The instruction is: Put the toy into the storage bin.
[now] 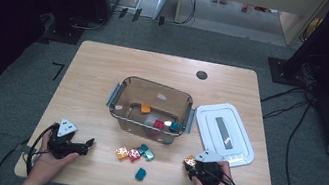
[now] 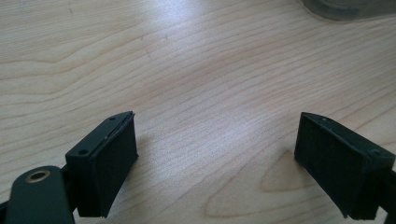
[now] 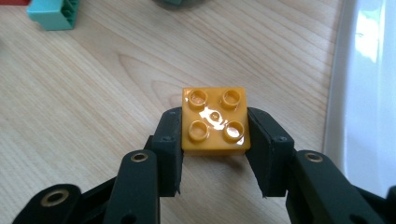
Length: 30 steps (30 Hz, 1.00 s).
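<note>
Bricks lie scattered on the table (image 1: pixel 95 71) in the high view: a loose cluster (image 1: pixel 135 153) between the two grippers, ahead of them a clear bin (image 1: pixel 123 97) with a few more inside, and its white lid (image 1: pixel 241 136) beyond the right gripper (image 1: pixel 194 167), which carries an orange brick (image 1: pixel 189 161) at its tip, low near the front edge. The left gripper (image 1: pixel 84 146) rests off to the cluster's other side, pointing toward it. Its own view shows both jaws spread wide over bare wood with nothing between them, the bin's base (image 2: pixel 348 9) just visible far ahead. The right gripper view gives what the overhead cannot: the orange brick (image 3: pixel 215 121) is pinched by its two side walls, studs up, seated only at the jaw tips, with a teal brick (image 3: pixel 52 14) ahead to one side and the lid's rim (image 3: pixel 334 107) close on the other. Judging from that shallow hold on glossy plastic, the brick could twist or slip out on the carry to the bin, or clip the bin's wall if lifted too low. The overhead alone shows how far the bin stands ahead.
</note>
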Motion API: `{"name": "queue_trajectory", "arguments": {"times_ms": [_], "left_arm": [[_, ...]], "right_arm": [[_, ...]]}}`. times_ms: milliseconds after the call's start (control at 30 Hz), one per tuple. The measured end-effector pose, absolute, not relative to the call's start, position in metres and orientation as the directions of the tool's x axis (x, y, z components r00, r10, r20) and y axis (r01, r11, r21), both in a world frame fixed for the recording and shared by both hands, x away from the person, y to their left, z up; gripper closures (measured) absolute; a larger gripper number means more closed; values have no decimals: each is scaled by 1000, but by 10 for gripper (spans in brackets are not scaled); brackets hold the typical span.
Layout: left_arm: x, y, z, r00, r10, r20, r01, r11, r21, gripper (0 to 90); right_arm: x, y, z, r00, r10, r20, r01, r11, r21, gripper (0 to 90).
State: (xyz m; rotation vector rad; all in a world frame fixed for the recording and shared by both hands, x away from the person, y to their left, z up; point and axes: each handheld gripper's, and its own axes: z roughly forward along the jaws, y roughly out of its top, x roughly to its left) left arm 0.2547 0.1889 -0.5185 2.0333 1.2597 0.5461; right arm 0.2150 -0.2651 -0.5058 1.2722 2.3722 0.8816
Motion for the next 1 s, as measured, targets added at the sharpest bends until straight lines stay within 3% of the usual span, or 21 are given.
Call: {"name": "queue_trajectory", "arguments": {"times_ms": [333, 700, 1000], "left_arm": [[255, 189, -519, 445, 896, 0, 613, -304, 729, 128], [255, 189, -519, 442, 897, 0, 614, -302, 729, 127], [255, 189, -519, 441, 897, 0, 614, -301, 730, 128]], "right_arm": [[217, -273, -484, -562, 822, 90, 641, 364, 676, 601], [226, -295, -437, -559, 823, 106, 632, 339, 696, 600], [240, -289, -395, -603, 794, 81, 591, 376, 713, 600]]}}
